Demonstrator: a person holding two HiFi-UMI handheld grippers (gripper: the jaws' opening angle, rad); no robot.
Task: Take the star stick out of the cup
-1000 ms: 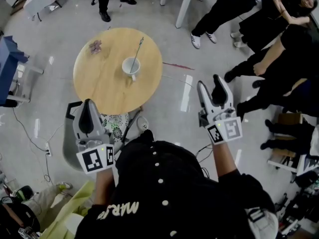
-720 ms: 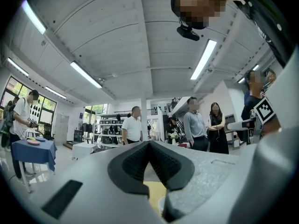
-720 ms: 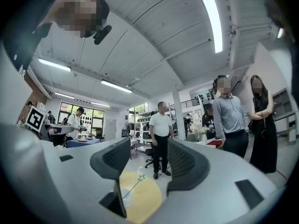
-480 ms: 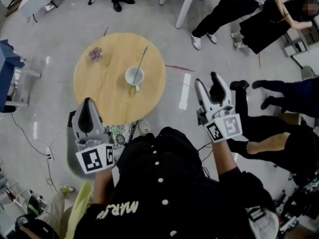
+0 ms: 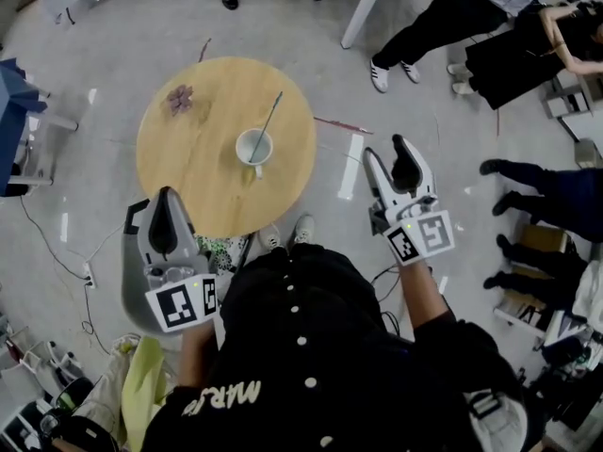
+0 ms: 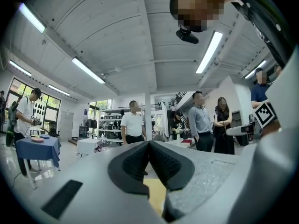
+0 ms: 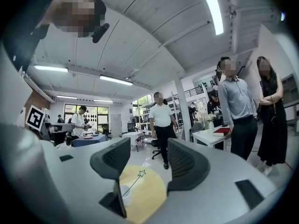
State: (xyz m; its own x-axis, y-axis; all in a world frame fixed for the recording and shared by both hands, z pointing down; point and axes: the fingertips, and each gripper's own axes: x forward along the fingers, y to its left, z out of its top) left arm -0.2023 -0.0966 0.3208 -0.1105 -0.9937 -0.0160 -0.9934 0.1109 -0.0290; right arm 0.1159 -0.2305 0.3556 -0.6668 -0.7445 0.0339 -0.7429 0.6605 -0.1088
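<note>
- A white ceramic cup (image 5: 252,146) is standing near the middle of the round, pale wooden surface (image 5: 188,182), with its handle facing the person holding the claws.
- The thin star-tipped stick (image 5: 271,116) is leaning in the cup. Its lower end is sitting inside and its star end is slanting out over the rim toward the far edge.
- A small dried pinkish clump (image 5: 179,97) is lying at the far left of the surface, well apart from the cup.
- The left claw (image 5: 168,196) is hanging by the near edge of the surface, its jaws pressed together on nothing.
- The right claw (image 5: 386,151) is hovering over the grey floor (image 5: 113,26) to the right of the surface. Its jaws are standing apart and empty, and the cup and stick are showing between them, well beyond.
</note>
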